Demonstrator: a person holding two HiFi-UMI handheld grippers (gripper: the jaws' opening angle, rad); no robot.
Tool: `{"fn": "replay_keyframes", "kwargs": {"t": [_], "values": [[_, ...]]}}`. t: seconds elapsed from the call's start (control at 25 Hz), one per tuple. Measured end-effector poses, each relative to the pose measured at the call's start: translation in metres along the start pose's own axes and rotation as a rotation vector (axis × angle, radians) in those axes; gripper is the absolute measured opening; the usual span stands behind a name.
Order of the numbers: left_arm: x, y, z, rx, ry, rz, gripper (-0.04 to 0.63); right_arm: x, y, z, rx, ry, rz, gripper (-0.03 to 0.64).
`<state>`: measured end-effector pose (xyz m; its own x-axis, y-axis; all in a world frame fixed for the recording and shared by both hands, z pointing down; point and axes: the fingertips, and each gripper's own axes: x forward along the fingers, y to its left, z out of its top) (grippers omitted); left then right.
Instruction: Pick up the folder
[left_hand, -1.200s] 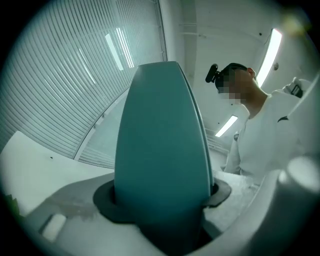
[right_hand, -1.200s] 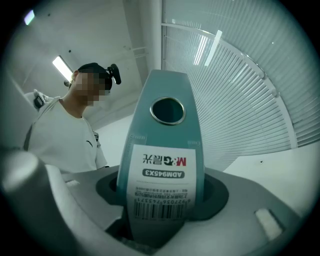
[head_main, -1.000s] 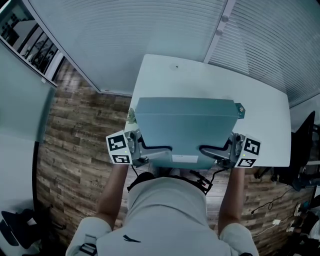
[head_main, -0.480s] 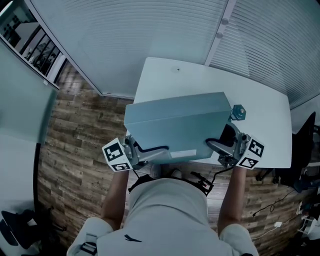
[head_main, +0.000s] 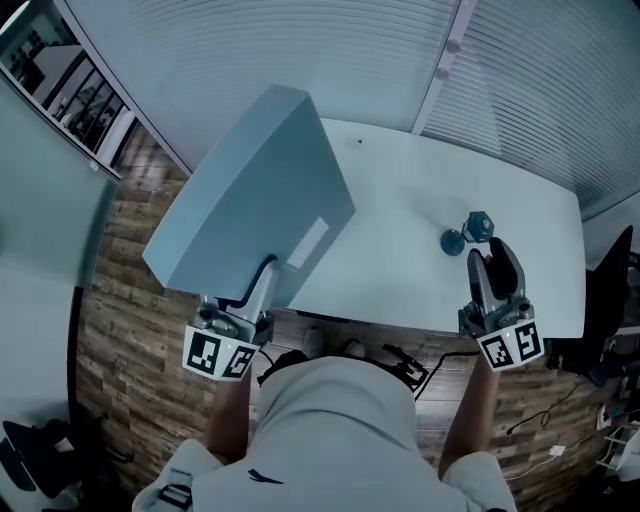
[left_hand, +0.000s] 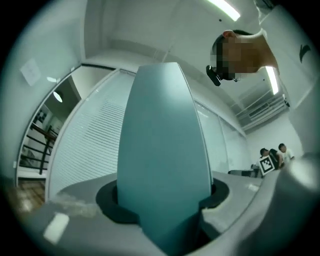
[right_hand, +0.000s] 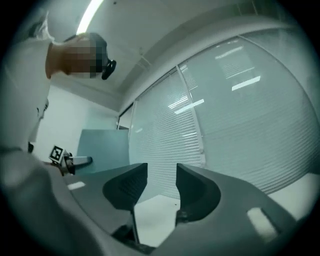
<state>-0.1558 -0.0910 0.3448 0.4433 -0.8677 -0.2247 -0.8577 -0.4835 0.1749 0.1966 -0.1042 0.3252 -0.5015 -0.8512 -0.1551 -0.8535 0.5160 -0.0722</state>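
The folder (head_main: 250, 200) is a thick teal box file with a white label. It hangs tilted in the air over the table's left edge. My left gripper (head_main: 262, 280) is shut on its near spine. In the left gripper view the folder (left_hand: 162, 155) fills the gap between the jaws of my left gripper (left_hand: 162, 202). My right gripper (head_main: 496, 262) hovers over the table's right front, apart from the folder, and its jaws are closing on nothing. The right gripper view shows that right gripper (right_hand: 161, 185) empty, with the folder (right_hand: 102, 147) far off to the left.
The white table (head_main: 400, 190) stands against slatted blinds (head_main: 300, 60). A small teal object (head_main: 468, 233) lies on it just beyond my right gripper. Wood floor (head_main: 150, 260) shows to the left, with cables and a chair at the far right.
The folder has left the table, swinging up and to the left in my left gripper. My right gripper has let go of its right end and drawn back to the right.
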Motion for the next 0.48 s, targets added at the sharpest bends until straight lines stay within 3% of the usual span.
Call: {"fn": "replay_keyframes", "kwargs": {"t": [0.12, 0.28, 0.48], "values": [[-0.006, 0.006, 0.003, 0.101, 0.003, 0.093, 0.301, -0.003, 0.003, -0.009, -0.025, 0.007, -0.088, 0.07], [-0.012, -0.003, 0.003, 0.225, 0.023, 0.185, 0.301, -0.012, 0.009, -0.023, -0.002, -0.028, -0.22, 0.014], [-0.01, -0.012, -0.01, 0.184, 0.034, 0.169, 0.301, -0.015, 0.02, -0.047, 0.011, 0.022, -0.268, -0.011]]}}
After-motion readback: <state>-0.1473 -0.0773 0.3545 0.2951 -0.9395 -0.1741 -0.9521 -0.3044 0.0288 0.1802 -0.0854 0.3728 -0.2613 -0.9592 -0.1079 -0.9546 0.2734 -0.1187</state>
